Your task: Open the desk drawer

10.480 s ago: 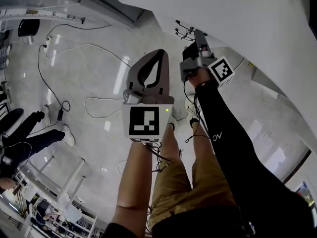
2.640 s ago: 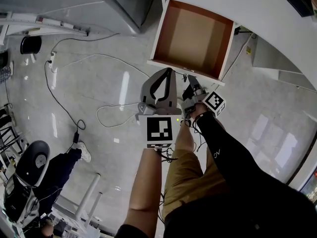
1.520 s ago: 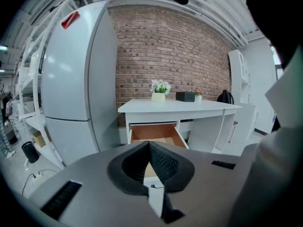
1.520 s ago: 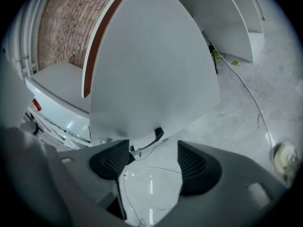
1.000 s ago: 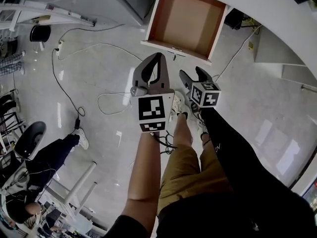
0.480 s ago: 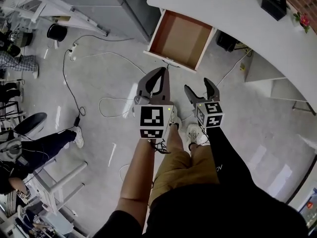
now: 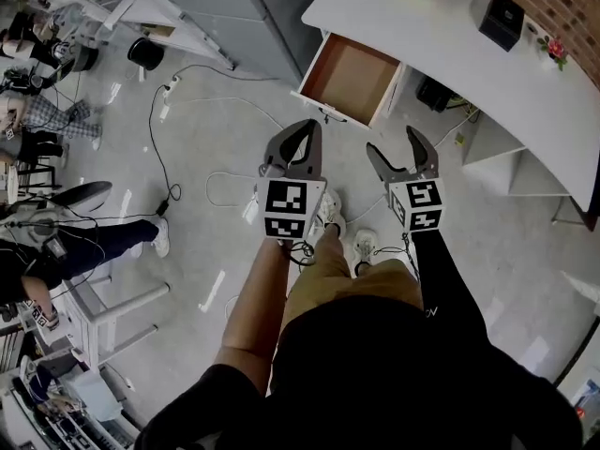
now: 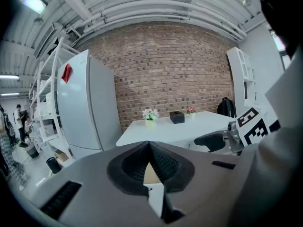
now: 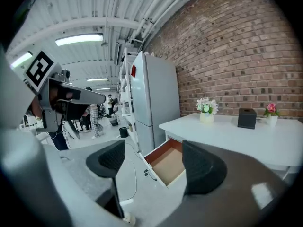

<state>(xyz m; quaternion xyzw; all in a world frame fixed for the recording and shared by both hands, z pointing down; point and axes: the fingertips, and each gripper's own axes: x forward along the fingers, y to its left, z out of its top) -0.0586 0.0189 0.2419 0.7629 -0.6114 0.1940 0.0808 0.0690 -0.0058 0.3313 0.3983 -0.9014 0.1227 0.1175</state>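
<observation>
Beneath the table point(image 7: 469, 54) edge, the drawer point(image 7: 352, 78) stands pulled out and empty, apparently needing no further grip, so the left claw point(image 7: 307, 131) hangs clear, clenched on nothing, and the right claw point(image 7: 395, 142), jaws just opening wider, holds nothing.

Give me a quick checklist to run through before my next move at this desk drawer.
1. Desk drawer pulled out of the white desk: ok.
2. Drawer interior bare: ok, nothing shows inside.
3. Right gripper free: ok, jaws apart, they have just been opening, nothing between them.
4. Left gripper free: ok, jaws together, holding nothing.
5. Both grippers apart from the drawer: ok.
6. Floor toward the desk: not ok, a white cable loops across it.
</observation>
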